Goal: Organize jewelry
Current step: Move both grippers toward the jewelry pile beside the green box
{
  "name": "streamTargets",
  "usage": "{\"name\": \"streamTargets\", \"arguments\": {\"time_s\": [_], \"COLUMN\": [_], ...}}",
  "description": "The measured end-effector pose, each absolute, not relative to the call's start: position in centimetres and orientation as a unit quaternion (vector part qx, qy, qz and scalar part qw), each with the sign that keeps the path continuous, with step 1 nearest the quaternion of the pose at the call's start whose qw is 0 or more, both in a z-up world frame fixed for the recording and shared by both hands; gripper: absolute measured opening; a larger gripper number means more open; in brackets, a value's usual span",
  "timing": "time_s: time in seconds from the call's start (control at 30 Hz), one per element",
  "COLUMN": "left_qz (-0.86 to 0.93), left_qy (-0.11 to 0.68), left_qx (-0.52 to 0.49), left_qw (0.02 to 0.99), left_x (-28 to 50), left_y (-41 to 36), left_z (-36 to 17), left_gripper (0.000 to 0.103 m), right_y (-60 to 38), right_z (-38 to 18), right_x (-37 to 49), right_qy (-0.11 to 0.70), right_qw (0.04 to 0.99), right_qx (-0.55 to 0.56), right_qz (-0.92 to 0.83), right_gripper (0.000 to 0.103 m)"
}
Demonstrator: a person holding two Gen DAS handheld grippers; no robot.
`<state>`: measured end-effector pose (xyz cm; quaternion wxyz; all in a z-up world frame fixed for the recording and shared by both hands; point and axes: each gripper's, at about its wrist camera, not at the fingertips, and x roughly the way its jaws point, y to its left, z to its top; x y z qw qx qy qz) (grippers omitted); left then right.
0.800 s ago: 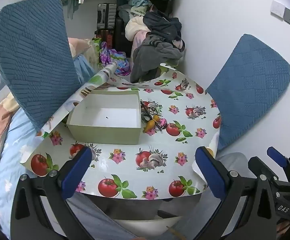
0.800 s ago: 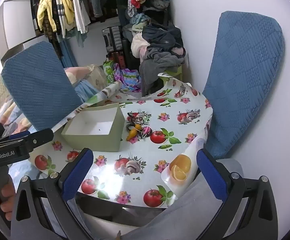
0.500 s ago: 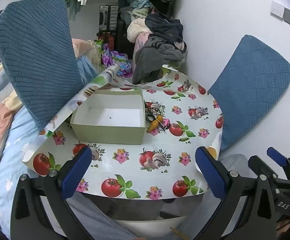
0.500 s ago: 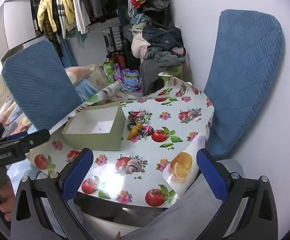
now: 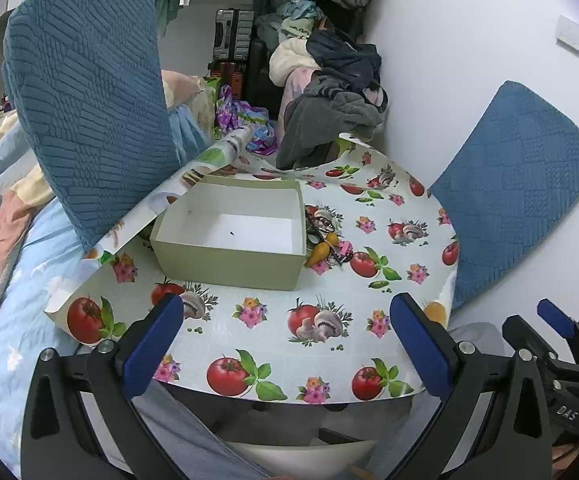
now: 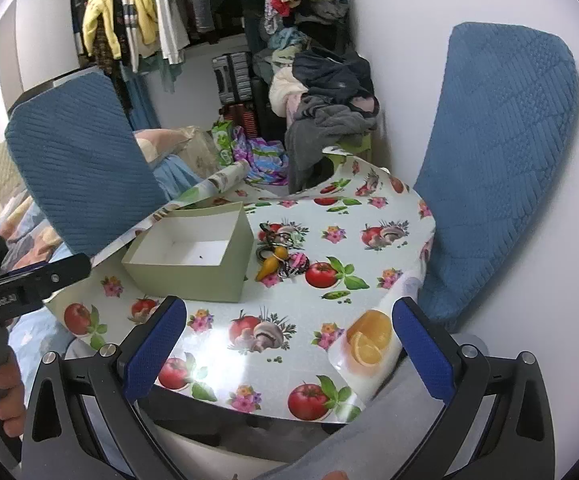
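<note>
Two blue chair backs, one at upper left [image 5: 89, 120] and one at right [image 5: 513, 196], flank a round table [image 5: 273, 332] covered in a tomato-and-mushroom print cloth that fills the frame's centre. On it, centre-left, sits an open pale-green box [image 5: 229, 236] with a white inside, and the jewelry [image 5: 325, 244], a small tangled heap with an orange charm, lies touching the box's right side. Along the bottom edge, the left gripper [image 5: 285, 344] and right gripper [image 6: 289, 344] both hover spread wide and grasp nothing, well short of the heap.

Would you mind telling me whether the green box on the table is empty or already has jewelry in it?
Nearly empty: the green box shows a bare white floor with one tiny dark speck. The jewelry pile lies outside, beside it.
</note>
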<state>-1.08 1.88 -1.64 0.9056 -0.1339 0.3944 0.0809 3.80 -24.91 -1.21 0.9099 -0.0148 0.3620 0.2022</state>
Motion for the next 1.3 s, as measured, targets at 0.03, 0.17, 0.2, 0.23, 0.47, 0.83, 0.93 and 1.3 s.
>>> {"name": "streamTargets", "arguments": {"time_s": [0.03,0.17,0.2,0.23,0.47,0.83,0.93,1.3], "left_qz": [0.080,0.080,0.080,0.080,0.079,0.071,0.071,0.068], "left_qy": [0.397,0.400,0.400,0.401,0.402,0.405,0.410,0.415], "left_qx": [-0.138,-0.139,-0.140,-0.140,-0.136,-0.137,-0.136,-0.137], "left_qw": [0.904,0.903,0.902,0.902,0.902,0.901,0.899,0.897], "left_x": [-1.0,-1.0,-1.0,-1.0,-1.0,-1.4,-1.2,-0.5], "left_y": [2.0,2.1,2.0,2.0,1.7,1.5,1.4,0.9], "left_z": [-1.9,-2.5,-2.6,-2.7,-3.0,-3.8,-4.2,-4.9], "left_gripper": [0.102,0.102,0.102,0.102,0.102,0.102,0.102,0.102], "right_y": [-24.7,-24.4,-24.3,-24.2,-24.4,-24.5,-24.8,-25.0], "right_z": [-1.2,-1.6,-1.7,-1.7,-2.6,-3.0,-3.2,-4.4], "right_x": [3.7,3.8,3.8,3.9,4.1,4.0,4.0,4.3], "right_qy": [0.362,0.364,0.366,0.369,0.384,0.381,0.382,0.387], "right_qw": [0.910,0.907,0.906,0.905,0.901,0.900,0.899,0.894], "right_qx": [-0.018,-0.017,-0.018,-0.020,-0.016,-0.005,-0.008,-0.001], "right_qz": [0.202,0.208,0.209,0.210,0.203,0.213,0.214,0.225], "right_gripper": [0.103,0.103,0.103,0.103,0.103,0.095,0.092,0.076]}}
